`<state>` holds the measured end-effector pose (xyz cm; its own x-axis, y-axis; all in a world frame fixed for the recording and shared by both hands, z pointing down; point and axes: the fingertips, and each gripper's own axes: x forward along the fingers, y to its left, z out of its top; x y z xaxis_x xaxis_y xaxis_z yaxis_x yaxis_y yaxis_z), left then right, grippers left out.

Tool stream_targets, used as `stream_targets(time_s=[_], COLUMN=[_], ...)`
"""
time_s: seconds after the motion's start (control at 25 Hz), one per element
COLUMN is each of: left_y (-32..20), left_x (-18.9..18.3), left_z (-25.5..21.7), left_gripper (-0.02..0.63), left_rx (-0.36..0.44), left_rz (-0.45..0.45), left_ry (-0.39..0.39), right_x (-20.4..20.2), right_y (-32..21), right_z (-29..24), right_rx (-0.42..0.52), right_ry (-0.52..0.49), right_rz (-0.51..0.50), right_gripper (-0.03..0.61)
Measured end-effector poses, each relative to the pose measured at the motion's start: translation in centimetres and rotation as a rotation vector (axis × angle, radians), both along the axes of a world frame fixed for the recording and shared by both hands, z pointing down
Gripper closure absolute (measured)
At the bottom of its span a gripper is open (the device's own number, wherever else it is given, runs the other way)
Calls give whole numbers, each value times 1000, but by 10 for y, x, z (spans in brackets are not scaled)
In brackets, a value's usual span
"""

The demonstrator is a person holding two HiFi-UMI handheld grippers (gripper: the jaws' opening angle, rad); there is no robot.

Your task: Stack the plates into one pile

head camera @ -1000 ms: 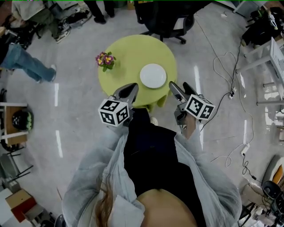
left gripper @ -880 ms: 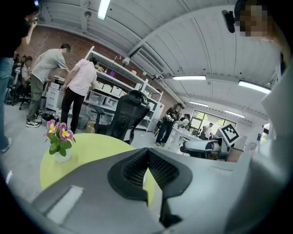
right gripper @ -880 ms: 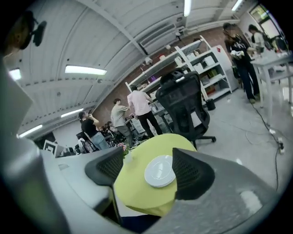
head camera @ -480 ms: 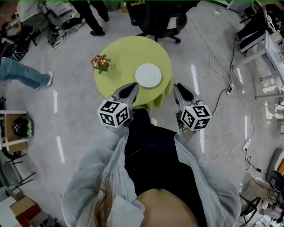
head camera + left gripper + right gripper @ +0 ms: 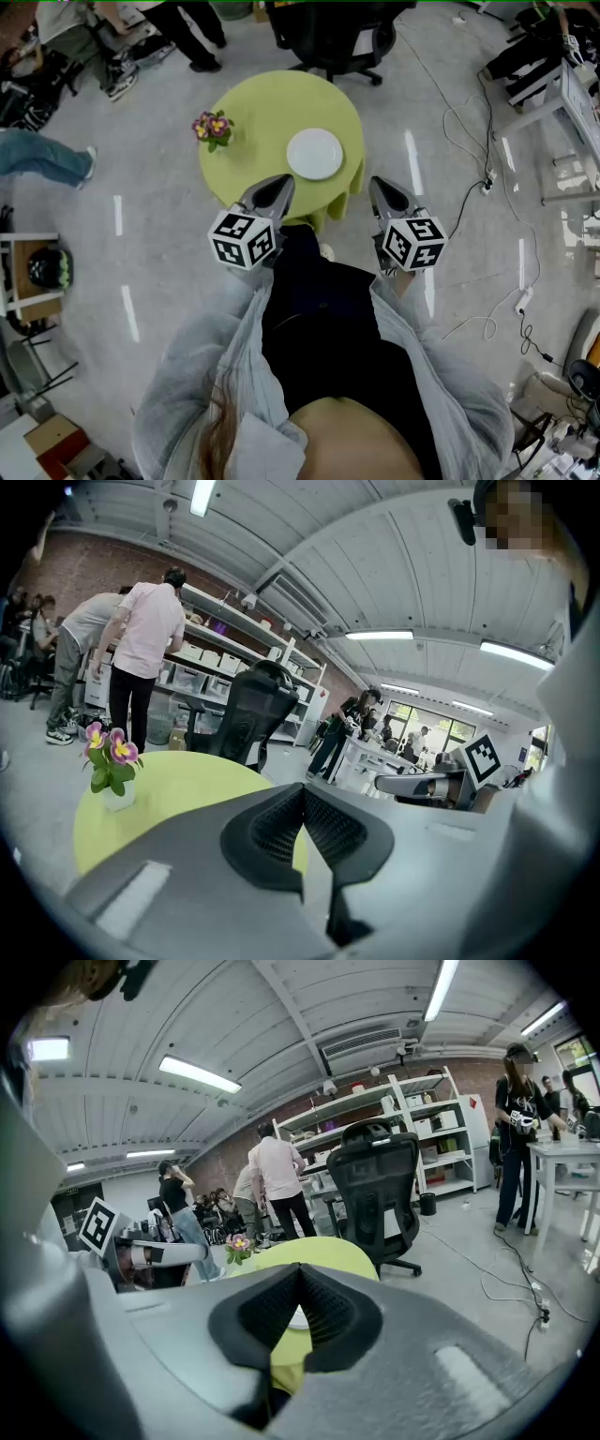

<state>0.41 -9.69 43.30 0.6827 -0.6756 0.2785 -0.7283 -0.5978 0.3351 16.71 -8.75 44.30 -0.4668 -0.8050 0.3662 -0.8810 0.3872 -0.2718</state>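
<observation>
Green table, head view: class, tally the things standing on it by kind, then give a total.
White plate pile (plates within cannot be counted): 1
Pot of flowers: 1
Total: 2

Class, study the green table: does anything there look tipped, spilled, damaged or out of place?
Nothing stands out. The white plate lies flat on the round green table, the potted flowers stand upright near its edge, and the left tongs and right tongs are shut, empty.
</observation>
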Motion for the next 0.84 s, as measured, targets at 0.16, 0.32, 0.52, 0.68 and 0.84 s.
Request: stream_targets(time_s=[0.16,0.32,0.52,0.68,0.84], left_y=[-1,-1,1,4,6], left_x=[-2,-2,-5,-9,-13], left_z=[-1,1,4,5,8], left_gripper=[601,601,601,601,601], left_rx=[1,1,-8,-12,-16], left_rz=[-6,-12,-23,-32,-43], left_ry=[-4,-9,-13,-19,-21], right_x=[0,2,3,2,-1], right_y=[-1,-3,-3,0,1], right_z=[2,3,5,7,9], right_rx=[-2,-10,-17,-22,-24], right_ry=[10,-4,-11,-20,-24], right_rz=[5,14,18,19,12], right_gripper=[577,577,577,577,577])
